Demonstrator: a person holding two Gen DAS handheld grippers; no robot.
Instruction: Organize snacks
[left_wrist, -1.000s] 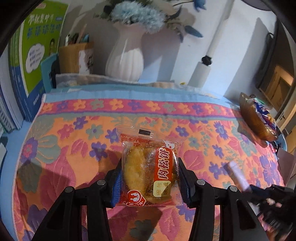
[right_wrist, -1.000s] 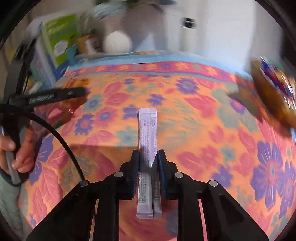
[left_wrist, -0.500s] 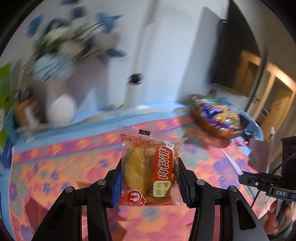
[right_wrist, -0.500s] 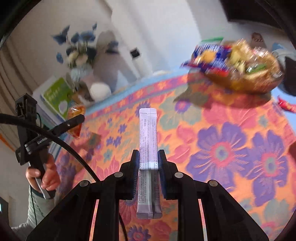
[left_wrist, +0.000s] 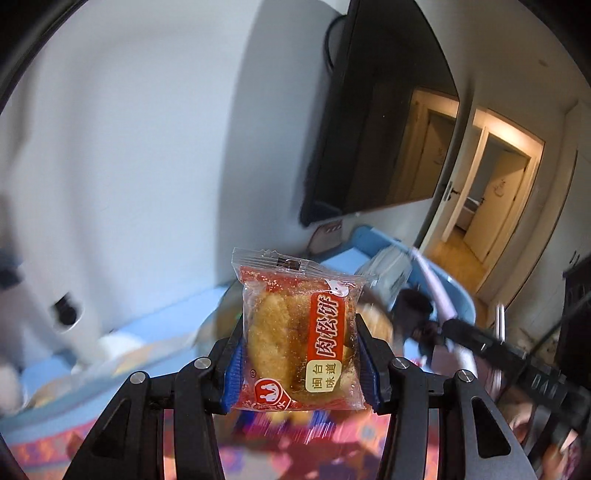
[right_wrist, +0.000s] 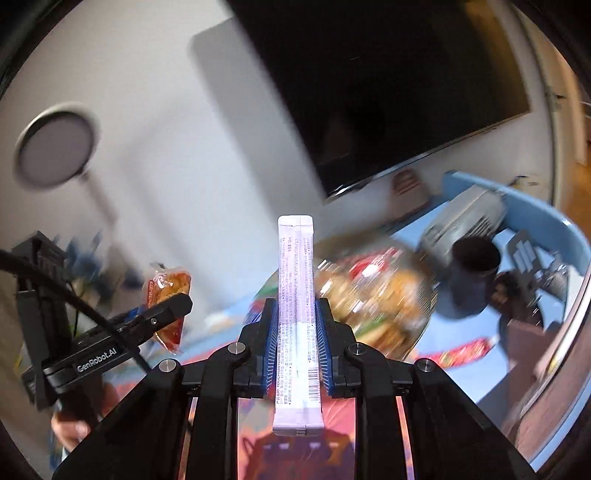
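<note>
My left gripper (left_wrist: 299, 358) is shut on a red and clear packet holding a golden pastry (left_wrist: 295, 332), held upright in the air. My right gripper (right_wrist: 297, 332) is shut on a long pale pink stick sachet (right_wrist: 296, 291), also held up. In the right wrist view the left gripper and its pastry packet (right_wrist: 168, 295) show at the left. A blurred basket of wrapped snacks (right_wrist: 373, 295) lies just behind the sachet. In the left wrist view the pink sachet (left_wrist: 436, 284) shows at the right.
A black wall TV (right_wrist: 369, 85) hangs above a blue table edge (right_wrist: 535, 214). A dark mug (right_wrist: 474, 269) and a grey box (right_wrist: 461, 221) stand right of the basket. The floral cloth (left_wrist: 332, 443) lies below. Doorways (left_wrist: 491, 195) open at the right.
Both grippers have swung up and to the right, still gripping their snacks. The vase and books have left view; the TV, the blue table end and the snack basket now fill the views.
</note>
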